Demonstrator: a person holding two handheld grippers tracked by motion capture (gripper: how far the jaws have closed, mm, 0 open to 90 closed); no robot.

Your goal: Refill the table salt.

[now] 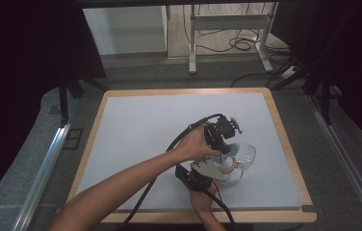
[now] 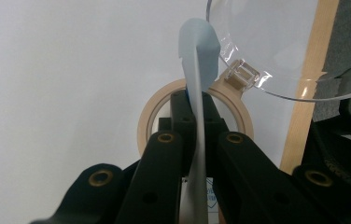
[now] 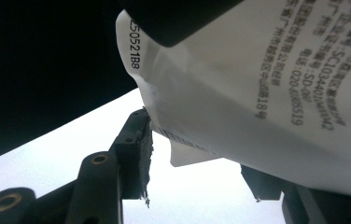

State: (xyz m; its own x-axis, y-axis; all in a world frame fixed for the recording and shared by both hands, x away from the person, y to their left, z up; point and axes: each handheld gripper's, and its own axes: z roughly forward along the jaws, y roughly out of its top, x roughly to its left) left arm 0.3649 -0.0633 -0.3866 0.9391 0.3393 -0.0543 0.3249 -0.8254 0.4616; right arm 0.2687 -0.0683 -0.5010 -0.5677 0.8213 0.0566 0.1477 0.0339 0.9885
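Pinching a thin pale-blue packet [image 2: 197, 70] edge-on, the left tongs [image 2: 196, 100] clamp it; the right tongs [image 3: 201, 154] grip its white printed end.

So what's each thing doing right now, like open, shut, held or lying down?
Left gripper: fingers shut on the packet's light blue edge.
Packet: white, printed, held up off the table between the right gripper's fingers.
Tape roll: lying flat on the table.
Clear bowl: tipped on its side, empty.

The tape roll [image 2: 151, 122] lies on the table [image 2: 61, 93], behind the packet [image 2: 198, 79]. The clear bowl [image 2: 276, 46] sits just right of the roll, near the table's right edge.
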